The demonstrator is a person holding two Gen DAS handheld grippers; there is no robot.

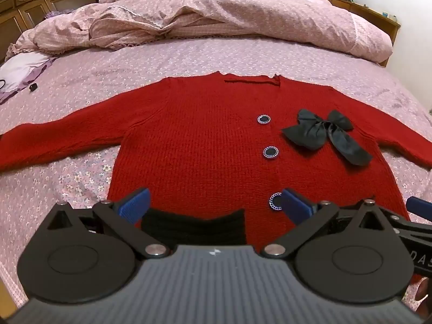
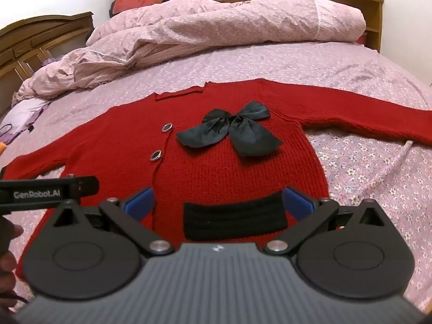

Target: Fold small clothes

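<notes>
A small red knit cardigan lies flat, front up, on the bed, sleeves spread left and right; it also shows in the right wrist view. It has a black bow, round dark buttons and black pocket patches near the hem. My left gripper is open, its blue fingers above the hem over the left pocket. My right gripper is open above the right pocket. Neither holds anything.
The bed has a pink flowered sheet. A crumpled pink duvet lies beyond the collar. A wooden headboard stands at the far left. Purple-white cloth lies at the left edge.
</notes>
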